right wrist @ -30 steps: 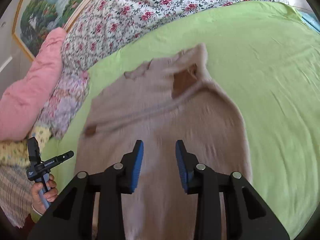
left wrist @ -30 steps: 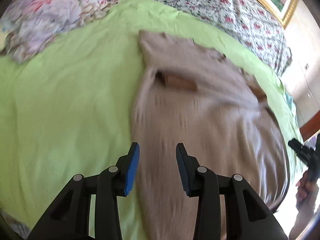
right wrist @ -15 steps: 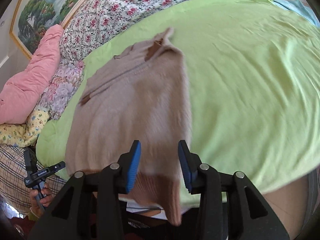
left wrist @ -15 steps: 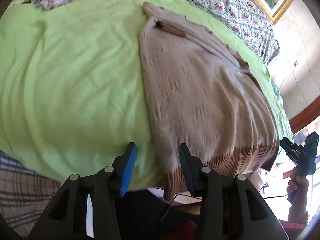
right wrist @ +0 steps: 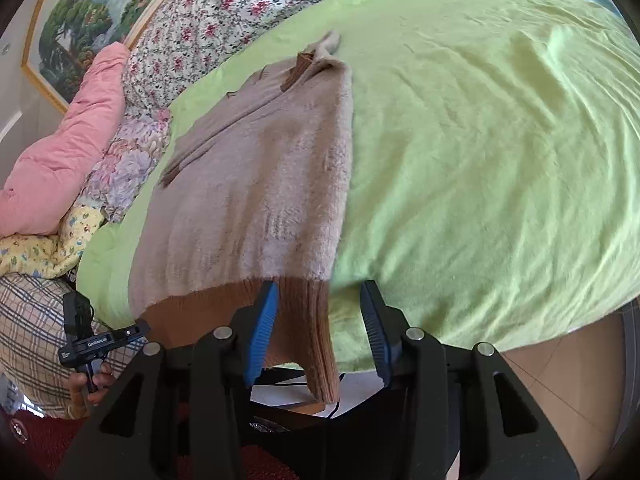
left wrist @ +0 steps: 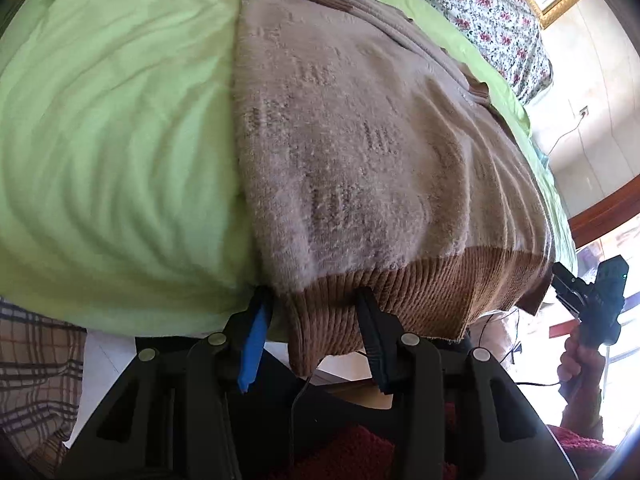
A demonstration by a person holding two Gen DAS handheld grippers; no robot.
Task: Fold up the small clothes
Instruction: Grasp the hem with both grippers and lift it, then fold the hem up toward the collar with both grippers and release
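A beige fuzzy sweater with a brown ribbed hem lies flat on the green bedspread, its hem hanging over the near bed edge. My left gripper is open, its fingers on either side of the hem's left corner. In the right wrist view the sweater lies the same way. My right gripper is open around the right corner of the hem. Each gripper shows in the other's view, the right one and the left one.
Floral pillows and a pink quilt lie at the head of the bed. A plaid cloth hangs at the left side. A framed painting is on the wall. Green bedspread extends right of the sweater.
Both grippers have moved back from over the sweater's body down to the near bed edge. They now straddle the hem's two corners. The sweater has not moved.
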